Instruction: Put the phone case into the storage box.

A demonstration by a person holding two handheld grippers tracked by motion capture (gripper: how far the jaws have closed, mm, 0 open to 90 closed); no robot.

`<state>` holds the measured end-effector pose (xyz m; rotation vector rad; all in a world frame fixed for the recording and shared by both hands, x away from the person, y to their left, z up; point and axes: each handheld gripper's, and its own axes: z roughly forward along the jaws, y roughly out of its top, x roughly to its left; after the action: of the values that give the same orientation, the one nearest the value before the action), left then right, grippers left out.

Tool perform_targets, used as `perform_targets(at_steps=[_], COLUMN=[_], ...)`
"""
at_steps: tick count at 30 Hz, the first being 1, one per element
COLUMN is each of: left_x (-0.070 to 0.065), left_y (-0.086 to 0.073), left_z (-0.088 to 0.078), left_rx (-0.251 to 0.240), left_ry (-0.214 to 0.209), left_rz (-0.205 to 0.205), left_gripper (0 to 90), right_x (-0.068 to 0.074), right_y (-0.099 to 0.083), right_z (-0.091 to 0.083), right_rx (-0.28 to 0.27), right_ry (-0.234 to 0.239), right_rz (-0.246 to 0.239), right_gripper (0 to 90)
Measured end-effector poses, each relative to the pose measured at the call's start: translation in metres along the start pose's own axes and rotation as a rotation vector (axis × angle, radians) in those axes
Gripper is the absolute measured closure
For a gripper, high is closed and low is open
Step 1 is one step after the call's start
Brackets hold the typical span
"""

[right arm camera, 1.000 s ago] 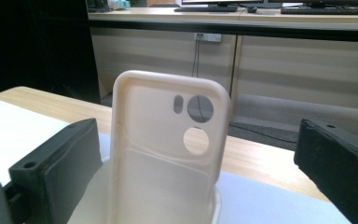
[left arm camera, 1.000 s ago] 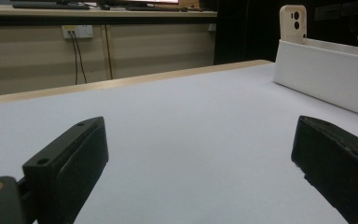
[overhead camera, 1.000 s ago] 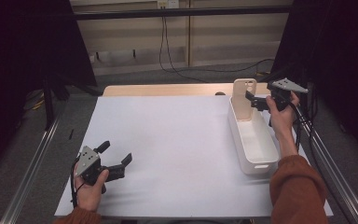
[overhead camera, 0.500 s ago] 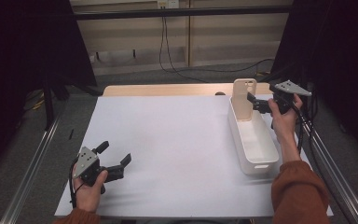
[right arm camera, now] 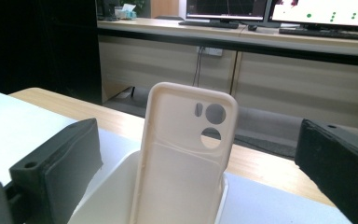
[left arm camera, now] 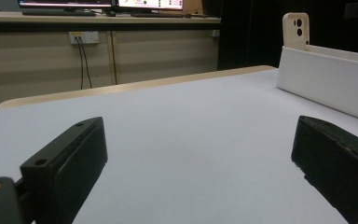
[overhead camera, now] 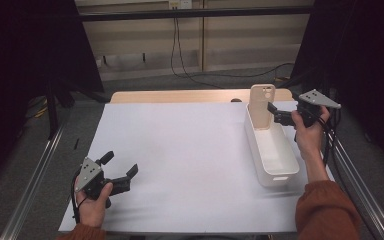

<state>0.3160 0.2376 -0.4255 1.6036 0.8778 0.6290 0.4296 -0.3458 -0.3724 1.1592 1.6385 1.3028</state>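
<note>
White matte table (overhead camera: 190, 150); beige phone case (overhead camera: 261, 106) upright in rectangular plastic bin (overhead camera: 275, 155); both grippers (overhead camera: 275, 114) agape.

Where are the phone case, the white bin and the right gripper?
phone case (right arm camera: 182, 154): right gripper view, middle of its inner face.
white bin (overhead camera: 254, 145): high view, left wall.
right gripper (overhead camera: 272, 112): high view, between its fingertips, open beside the case.

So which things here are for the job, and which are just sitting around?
For the job:
- phone case, standing upright at the far end of the tub
- white tub holding it
- right gripper, open, jaws pointed at the case

Just around:
- left gripper, open, resting low over the bare white table
- monitors on the desk behind
- wall cables
</note>
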Motion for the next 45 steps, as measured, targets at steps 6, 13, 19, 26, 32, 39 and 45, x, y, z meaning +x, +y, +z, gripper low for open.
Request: perform_targets(at_steps=[6, 13, 19, 26, 32, 39, 45], left_x=[-0.001, 0.0, 0.0, 0.0, 0.0, 0.0, 0.001], left_y=[0.0, 0.0, 0.0, 0.0, 0.0, 0.0, 0.001], left_z=[-0.001, -0.001, -0.003, -0.004, -0.004, -0.005, -0.007], left_rx=[-0.001, -0.004, -0.001, -0.001, 0.0, -0.003, -0.006], left_ry=[-0.001, 0.001, 0.0, -0.001, 0.001, -0.001, -0.004], left_rz=[0.0, -0.008, -0.006, -0.006, -0.006, -0.005, 0.0], left_gripper=[3.5, 3.5, 3.5, 3.5, 3.5, 3.5, 3.5], right_x=[0.004, 0.008, 0.012, 0.017, 0.018, 0.02, 0.024], right_y=[0.0, -0.002, -0.003, -0.01, -0.014, -0.015, -0.019], right_z=[-0.01, -0.022, -0.03, -0.038, -0.046, -0.059, -0.072], right_rx=[-0.004, -0.019, -0.011, -0.007, -0.01, -0.025, -0.031], right_ry=[0.005, 0.011, 0.014, 0.018, 0.011, 0.003, -0.01], right_rz=[-0.003, -0.007, -0.019, -0.021, -0.008, 0.006, 0.009], right_gripper=[0.0, 0.0, 0.0, 0.0, 0.0, 0.0, 0.0])
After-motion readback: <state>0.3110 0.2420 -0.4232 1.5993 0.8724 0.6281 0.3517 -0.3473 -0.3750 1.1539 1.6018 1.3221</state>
